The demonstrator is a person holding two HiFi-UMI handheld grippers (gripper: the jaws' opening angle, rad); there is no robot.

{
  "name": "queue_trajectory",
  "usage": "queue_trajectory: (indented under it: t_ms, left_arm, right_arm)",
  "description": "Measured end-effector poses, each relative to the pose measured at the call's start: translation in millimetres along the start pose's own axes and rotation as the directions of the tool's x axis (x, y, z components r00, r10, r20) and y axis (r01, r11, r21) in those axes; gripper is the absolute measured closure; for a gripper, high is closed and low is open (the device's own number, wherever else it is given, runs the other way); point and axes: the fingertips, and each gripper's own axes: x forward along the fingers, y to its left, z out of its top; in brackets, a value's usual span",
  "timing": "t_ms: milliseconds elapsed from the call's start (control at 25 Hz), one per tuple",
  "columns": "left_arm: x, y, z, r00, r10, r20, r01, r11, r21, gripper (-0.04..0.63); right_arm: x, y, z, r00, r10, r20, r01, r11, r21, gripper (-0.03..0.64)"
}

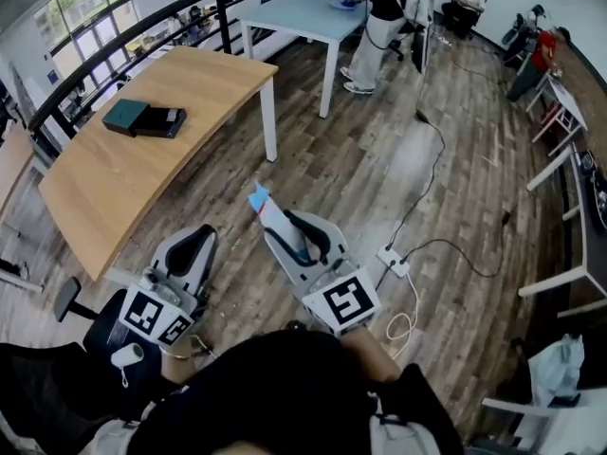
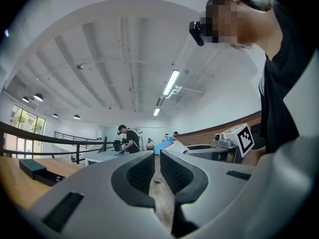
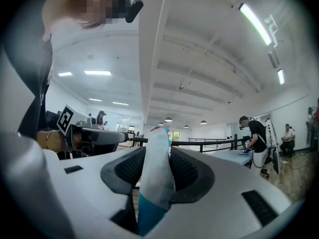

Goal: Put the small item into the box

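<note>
Wooden table (image 1: 123,173) is sitting at left on the plank floor (image 1: 379,169), well away from both grippers. Right gripper (image 1: 287,222) is hanging over the floor, its jaws clamping a small white packet with blue ends (image 1: 268,212) that is sticking out past the tips. Left gripper (image 1: 193,237) is hovering beside it, jaws almost together, holding nothing. Dark box (image 1: 144,118) is lying on the table, far from the packet.
</note>
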Motion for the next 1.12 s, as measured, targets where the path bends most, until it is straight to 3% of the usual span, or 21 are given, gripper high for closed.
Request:
queue_trajectory:
  t_ms: [240, 520, 800, 1120]
  left_arm:
    - [34, -20, -8, 0.997, -0.078, -0.018, 0.078, 0.997, -0.009, 0.572]
    - [66, -37, -21, 0.991, -0.127, -0.032, 0.126, 0.991, -0.038, 0.572]
    - [72, -55, -27, 0.993, -0.108, -0.049, 0.106, 0.993, -0.049, 0.572]
    - [75, -40, -32, 0.996, -0.070, -0.054, 0.068, 0.997, -0.040, 0.572]
  right_arm:
    - [-28, -29, -12, 0.996, -0.086, -0.018, 0.087, 0.996, 0.031, 0.462]
    - [-47, -55, -25, 0.992, -0.124, -0.026, 0.125, 0.991, 0.048, 0.462]
    - [-66, -64, -35, 0.992, -0.115, -0.055, 0.119, 0.991, 0.065, 0.460]
    - [-48, -71, -39, 0.995, -0.095, -0.018, 0.096, 0.991, 0.092, 0.460]
